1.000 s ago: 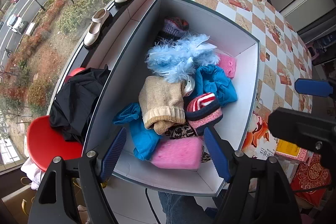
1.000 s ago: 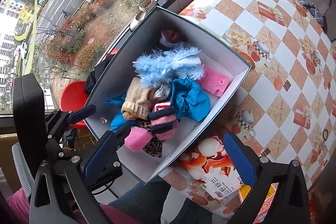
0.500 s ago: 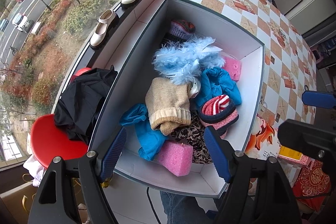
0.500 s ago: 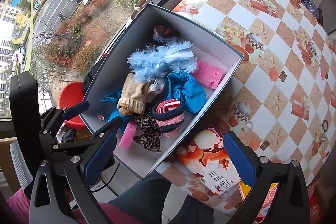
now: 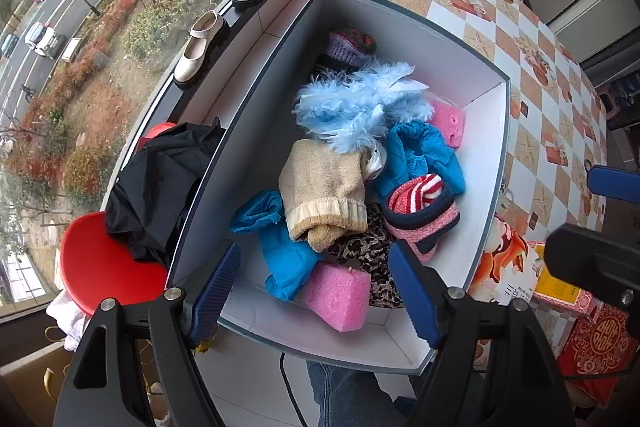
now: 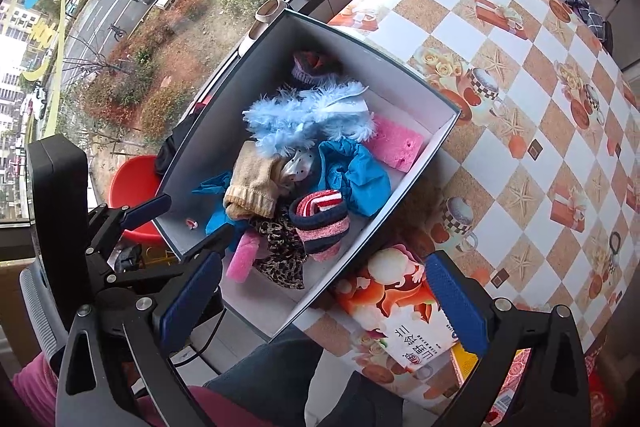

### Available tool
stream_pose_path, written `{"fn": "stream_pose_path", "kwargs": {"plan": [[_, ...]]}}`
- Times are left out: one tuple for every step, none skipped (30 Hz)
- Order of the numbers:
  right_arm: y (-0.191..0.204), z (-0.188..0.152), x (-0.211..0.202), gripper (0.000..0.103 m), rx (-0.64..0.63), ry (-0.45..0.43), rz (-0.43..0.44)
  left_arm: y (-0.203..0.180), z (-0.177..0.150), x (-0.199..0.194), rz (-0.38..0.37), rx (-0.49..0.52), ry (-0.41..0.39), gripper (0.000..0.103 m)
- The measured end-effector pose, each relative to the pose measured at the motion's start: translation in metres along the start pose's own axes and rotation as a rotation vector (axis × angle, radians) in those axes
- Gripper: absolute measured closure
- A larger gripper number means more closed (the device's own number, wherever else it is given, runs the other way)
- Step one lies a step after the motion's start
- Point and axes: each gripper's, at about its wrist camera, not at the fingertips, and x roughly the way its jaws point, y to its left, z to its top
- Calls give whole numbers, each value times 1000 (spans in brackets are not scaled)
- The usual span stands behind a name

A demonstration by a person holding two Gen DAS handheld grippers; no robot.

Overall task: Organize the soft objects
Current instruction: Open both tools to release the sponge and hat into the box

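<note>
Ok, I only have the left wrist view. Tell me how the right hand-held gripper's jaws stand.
Observer: The right hand-held gripper is open, with nothing between its blue pads.
Operator: Name anything on the box floor that my own finger hides.
Observer: A small red-and-white scrap lies on the bare floor of the white cardboard box, by its window-side wall and apart from the pile of clothes.

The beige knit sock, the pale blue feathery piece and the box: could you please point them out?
beige knit sock (image 5: 322,187), left wrist view, mid-body
pale blue feathery piece (image 5: 356,105), left wrist view, centre
box (image 6: 400,75), right wrist view, far inner wall
</note>
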Motion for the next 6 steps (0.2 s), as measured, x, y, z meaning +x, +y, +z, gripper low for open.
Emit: {"fn": "stream_pose_path", "kwargs": {"plan": [[1,0,-1,0,-7,-3,-8,0,0,0,-1,1,-1,23],[2,0,-1,0,-15,-6,-17,0,-1,0,-7,5,-3,22],[3,0,-2,0,-21,-9,-25,0,-1,0,-23,11,-12,22],[5,1,-2,0,-29,-11,-34,0,-3,-2,-48,16,-24,22],[6,1,-1,0,-37,-12,-44,0,-4,-3,-70,17,-32,22],[8,1,-1,0,-46,-13,-57,1,-4,-4,-82,16,-27,22]]}}
